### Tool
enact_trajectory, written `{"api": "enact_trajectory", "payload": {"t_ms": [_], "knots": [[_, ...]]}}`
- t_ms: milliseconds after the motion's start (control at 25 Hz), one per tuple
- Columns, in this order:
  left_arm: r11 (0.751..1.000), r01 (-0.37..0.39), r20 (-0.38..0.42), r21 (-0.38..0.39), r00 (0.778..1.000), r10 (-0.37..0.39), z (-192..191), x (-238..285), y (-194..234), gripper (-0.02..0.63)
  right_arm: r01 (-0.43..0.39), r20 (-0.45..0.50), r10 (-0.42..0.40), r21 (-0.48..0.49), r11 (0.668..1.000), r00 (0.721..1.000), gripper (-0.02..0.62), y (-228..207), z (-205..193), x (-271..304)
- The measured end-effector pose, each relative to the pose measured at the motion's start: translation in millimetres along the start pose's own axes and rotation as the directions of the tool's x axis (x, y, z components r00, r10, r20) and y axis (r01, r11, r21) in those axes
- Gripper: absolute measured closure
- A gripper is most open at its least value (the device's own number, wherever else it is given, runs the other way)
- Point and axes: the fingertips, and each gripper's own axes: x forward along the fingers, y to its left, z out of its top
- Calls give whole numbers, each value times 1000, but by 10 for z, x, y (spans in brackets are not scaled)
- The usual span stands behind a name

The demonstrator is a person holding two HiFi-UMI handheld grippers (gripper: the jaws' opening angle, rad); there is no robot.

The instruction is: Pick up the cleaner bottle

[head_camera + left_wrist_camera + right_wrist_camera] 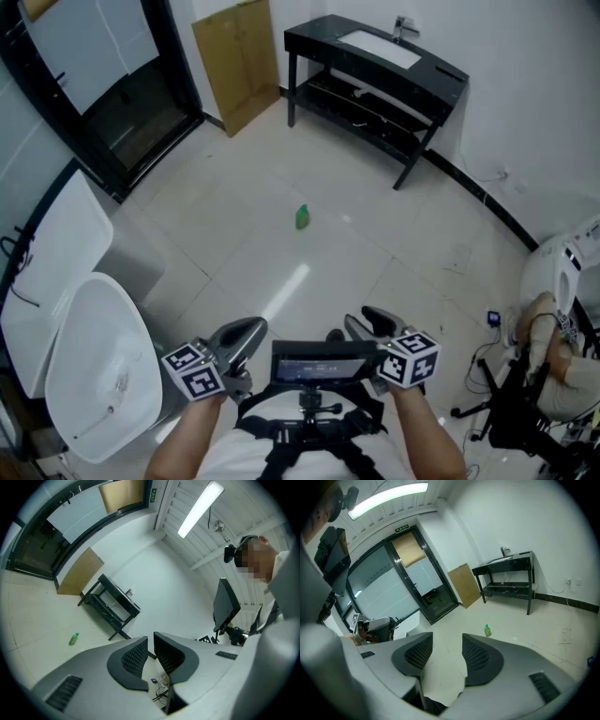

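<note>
- The left gripper [246,337], at the lower middle of the head view, has its jaws all but together with nothing between them. Brought to the bottle like that, it would only shove it, so it would have to spread first.
- The right gripper [368,323], just to its right, has its jaws apart and empty, and looks the likelier tool. The gap seems modest, so an off-centre approach could clip the bottle with one pad.
- The toilet [98,375] fills the lower left corner, close beside the left arm. Stooping forward could catch an elbow on it.
- The cleaner bottle [302,217], small and green, sits alone on the tiled floor [234,244] at the middle of the frame, well apart from both grippers. It looks light and the tile smooth, so a nudge might tip it or send it skidding.
- The black table [375,70] stands at the upper right, well beyond the bottle. A knocked bottle could roll under it.
</note>
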Motion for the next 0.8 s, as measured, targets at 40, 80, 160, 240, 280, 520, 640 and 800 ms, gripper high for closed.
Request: {"api": "enact_trajectory", "payload": {"t_ms": [40,80,160,240,280,520,640,800], "knots": [[1000,3,0,2,1000,-3,15,42,-5,574,4,2,-4,0,1000,1000,393,-42,31,-12],[1000,6,-1,4,1000,-6,29,84,-7,574,8,5,-8,3,1000,1000,392,-75,62,-24],[1000,12,-6,8,1000,-12,44,161,-7,574,14,11,-14,11,1000,1000,392,-130,94,-37],[1000,14,-14,8,1000,-14,44,223,3,574,14,12,-15,22,1000,1000,393,-181,87,-30],[1000,14,-19,7,1000,-14,41,262,8,574,12,10,-12,31,999,1000,393,-207,82,-25],[1000,-2,-42,1,999,2,39,558,15,574,0,4,0,58,998,1000,393,-487,155,-15],[1000,-18,-48,1,999,18,60,744,44,574,-5,3,5,55,998,1000,392,-689,265,7],[999,-39,-39,0,998,39,131,1082,61,574,-29,-6,29,47,998,1000,393,-988,470,29]]}}
